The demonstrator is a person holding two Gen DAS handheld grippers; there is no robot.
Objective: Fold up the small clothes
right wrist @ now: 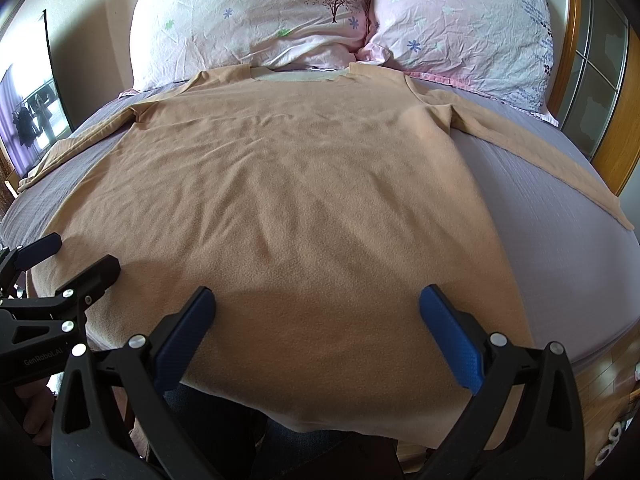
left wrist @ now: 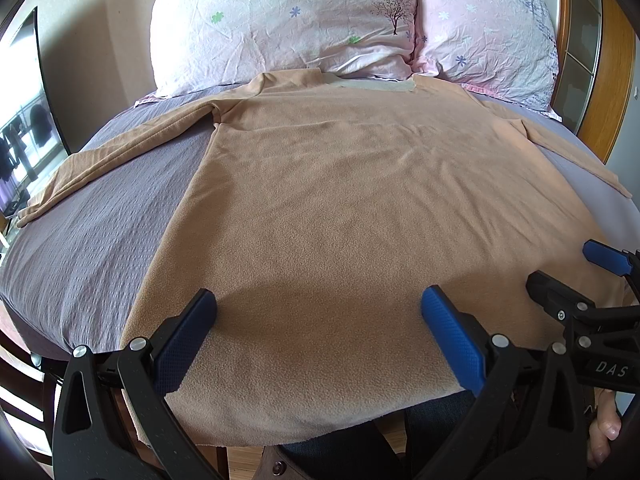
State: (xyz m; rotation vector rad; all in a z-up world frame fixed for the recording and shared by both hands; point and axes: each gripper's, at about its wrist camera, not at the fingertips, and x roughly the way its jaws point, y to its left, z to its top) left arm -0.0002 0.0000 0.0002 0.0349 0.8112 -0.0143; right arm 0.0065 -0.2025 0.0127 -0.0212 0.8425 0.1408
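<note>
My tan long-sleeved fleece shirt (left wrist: 340, 184) lies spread flat on the grey-lilac textured bedspread (left wrist: 100, 232), filling the middle of both views, with its neckline at the top centre under the two crumpled pink floral pillows (left wrist: 280, 20) and its hem hanging over the bed's near edge at the bottom of the frame. One sleeve runs out toward the left edge of the left wrist view; the other trails off toward the right edge of the right wrist view.

My left tool (left wrist: 318, 320) hovers over the hem with its blue pads spread wide and nothing between them. My right tool (right wrist: 316, 320) is likewise wide open and empty, just beside the left one.

What I think could go wrong: the fleece is soft and double-layered, so a shallow pinch at the hem may catch only the top layer and the fold would come up lopsided. The hem that overhangs the edge could slip off and drag the body out of square. The long sleeves are well apart from the body and could trail or bunch if I fold before bringing them in.

Readable writing: "DAS" on the right tool's body at the lower right of the left wrist view, and "GenRobot.AI" on the left tool's body at the lower left of the right wrist view.
</note>
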